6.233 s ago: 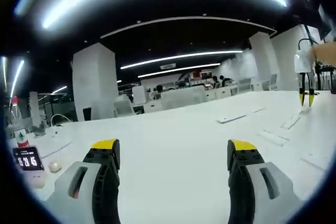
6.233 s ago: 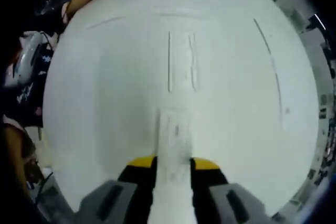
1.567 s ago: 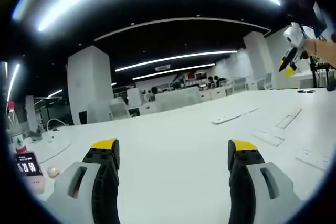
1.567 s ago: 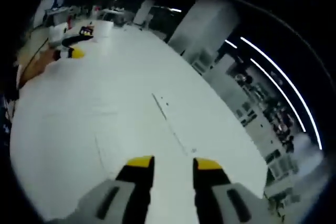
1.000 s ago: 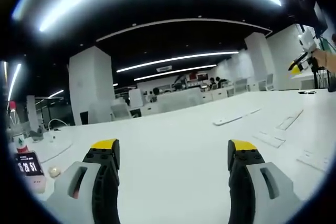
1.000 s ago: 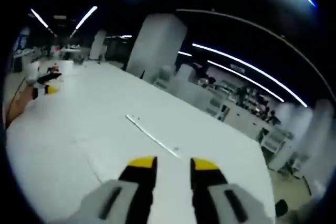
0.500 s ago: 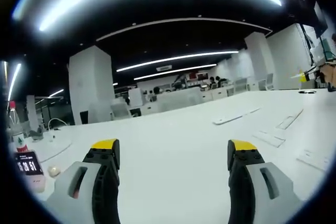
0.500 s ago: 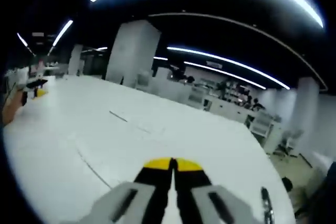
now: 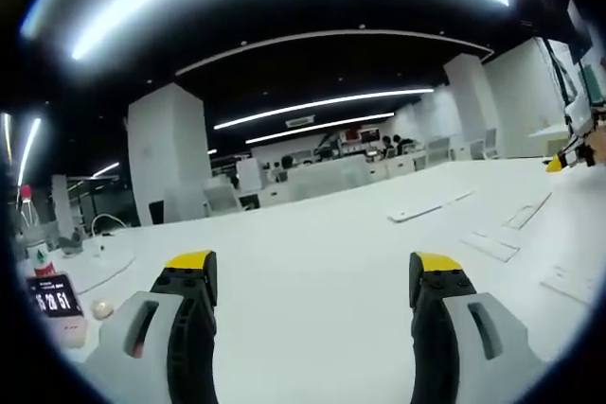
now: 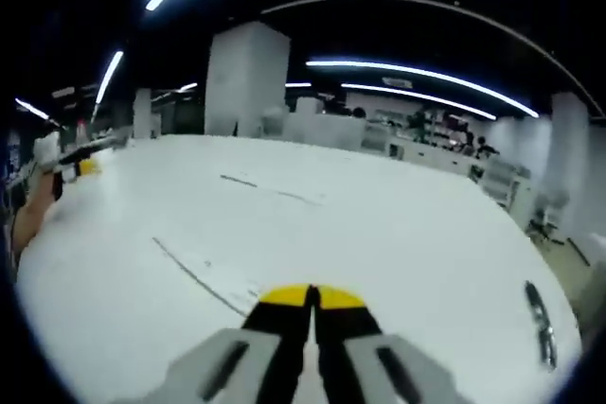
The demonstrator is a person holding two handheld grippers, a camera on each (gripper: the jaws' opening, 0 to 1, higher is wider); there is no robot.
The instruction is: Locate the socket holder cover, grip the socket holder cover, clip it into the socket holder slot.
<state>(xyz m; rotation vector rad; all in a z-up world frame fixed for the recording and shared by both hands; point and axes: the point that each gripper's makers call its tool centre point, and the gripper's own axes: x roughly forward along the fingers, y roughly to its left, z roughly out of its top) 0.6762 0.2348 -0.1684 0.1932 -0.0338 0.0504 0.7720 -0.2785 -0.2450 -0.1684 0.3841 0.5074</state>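
White table point(image 9: 312, 262) spreads wide around your left gripper point(image 9: 312, 281), whose jaws stand spread with nothing between. Flat socket holder covers point(image 9: 431, 208) lie ahead to its right; a digital clock point(image 9: 52, 297), digits unreadable, sits left. Your right gripper point(image 10: 311, 298) is pressed together, pinching nothing.

A large, dim open-plan office with a dark ceiling point(image 9: 312, 63) crossed by long curved strips of white light point(image 9: 322, 101). A wide white table point(image 9: 312, 253) fills the foreground. Beyond the table stands a broad white square pillar point(image 9: 169, 153). To the right of the pillar, rows of pale desks and chairs point(image 9: 322, 175) recede toward a far white wall point(image 9: 521, 92).
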